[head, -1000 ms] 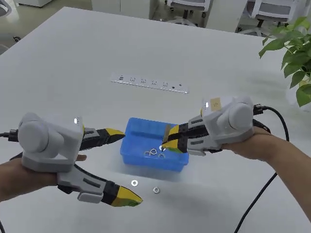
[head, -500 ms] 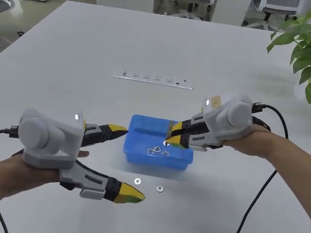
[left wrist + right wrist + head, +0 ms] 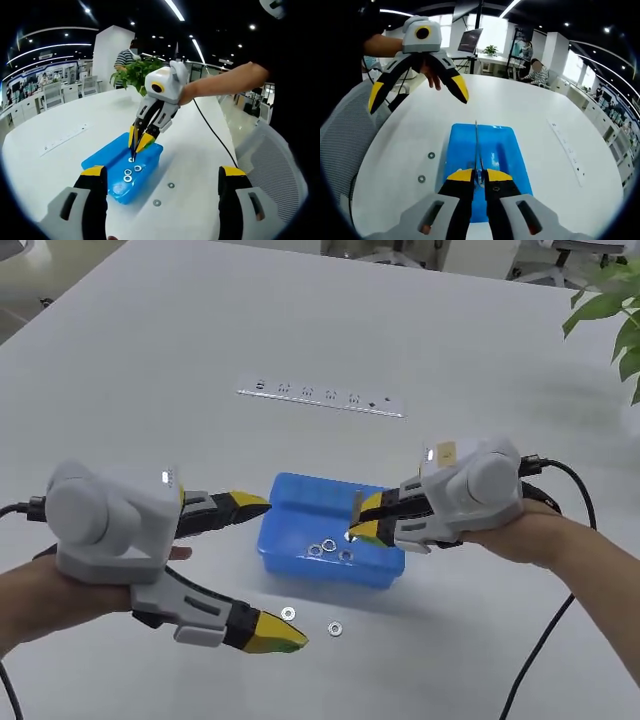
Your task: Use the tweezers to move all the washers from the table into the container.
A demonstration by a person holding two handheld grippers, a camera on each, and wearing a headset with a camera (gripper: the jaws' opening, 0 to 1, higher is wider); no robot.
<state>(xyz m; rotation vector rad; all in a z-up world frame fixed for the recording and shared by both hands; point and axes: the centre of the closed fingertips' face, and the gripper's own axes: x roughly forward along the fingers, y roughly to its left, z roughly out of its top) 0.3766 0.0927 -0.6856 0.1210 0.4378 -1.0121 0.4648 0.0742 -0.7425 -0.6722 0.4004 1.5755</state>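
Two small silver ring washers (image 3: 288, 614) lie on the white bench (image 3: 150, 360) at 6 o'clock of the blue container (image 3: 300, 492), which holds more. The left tongs (image 3: 162, 175) gape wide at its 9 o'clock. The right tongs (image 3: 479, 175), at 3 o'clock, clamp the tweezers (image 3: 476, 142), which point down into it.

Two grippers in play: the left gripper (image 3: 270, 570) and the right gripper (image 3: 365, 520). One pair of tweezers (image 3: 476, 150), just the one. One blue container (image 3: 300, 505). Now the washers: two lie out on the table (image 3: 150, 360), one washer (image 3: 288, 614) and a second washer (image 3: 335, 628). Inside the container I count three washers (image 3: 329, 545), maybe a fourth by the tweezers' tip, too small to call. One power strip (image 3: 320, 400), one plant (image 3: 610, 305), one table.
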